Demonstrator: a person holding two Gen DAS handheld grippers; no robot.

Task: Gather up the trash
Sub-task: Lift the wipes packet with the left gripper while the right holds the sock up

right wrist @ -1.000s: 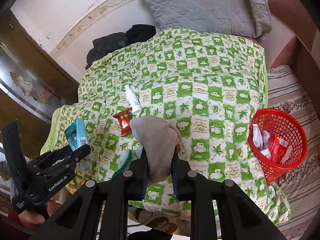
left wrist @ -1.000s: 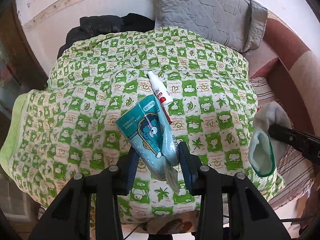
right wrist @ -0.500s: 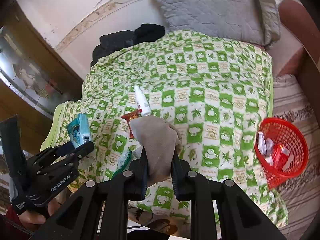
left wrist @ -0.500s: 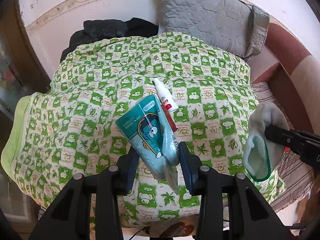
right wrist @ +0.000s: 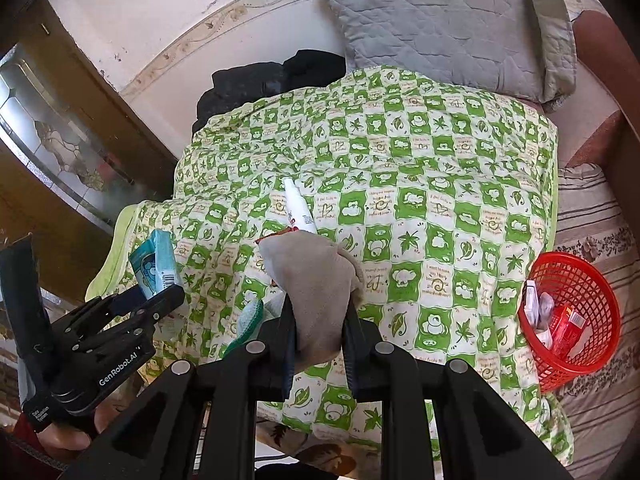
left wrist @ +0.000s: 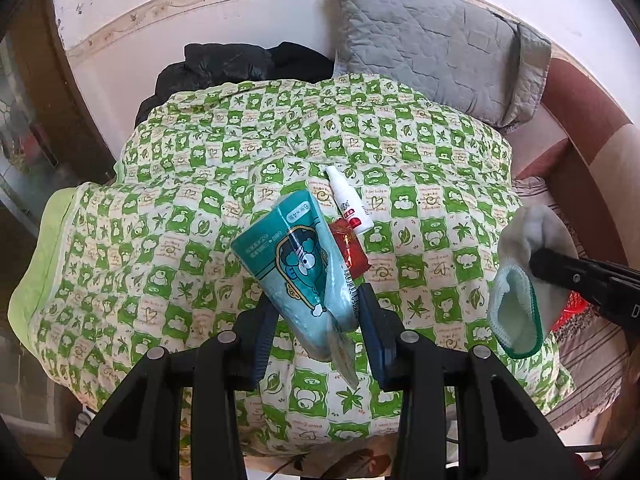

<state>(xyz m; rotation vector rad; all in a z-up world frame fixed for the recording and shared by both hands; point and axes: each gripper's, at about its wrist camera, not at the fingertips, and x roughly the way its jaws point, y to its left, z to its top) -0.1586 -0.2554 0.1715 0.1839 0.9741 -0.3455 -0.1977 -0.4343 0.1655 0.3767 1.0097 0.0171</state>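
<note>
Above the green-and-cream checked quilt [left wrist: 420,208], both tools are loaded and lifted clear of the fabric. My reading is that the step in hand is carrying what is held across to the red plastic mesh basket [right wrist: 592,276], which sits on the striped sheet just off the quilt's right edge and already has a few wrappers in it.

The left gripper [left wrist: 318,320] has its jaws closed onto the lower end of a teal soft tissue pack printed with a cartoon face [left wrist: 288,264]; the pack leans up and to the left, and a flap of clear film hangs loose below the jaws. The right gripper [right wrist: 318,320] is clamped on a limp grey-beige sock with a green-trimmed cuff [right wrist: 316,280], whose cuff droops to the left of the fingers.

To do this well, the right tool, nearer the basket, should go first and let go only once the sock hangs over the rim, since loose cloth can catch on the mesh. The left needs a longer sweep across the quilt; held by one end only, the pack may slip or swing.

Still lying mid-quilt are a small white plastic spray bottle with a red-printed label [left wrist: 349,202] and, touching its lower end, a crumpled red foil wrapper [left wrist: 352,250].
</note>
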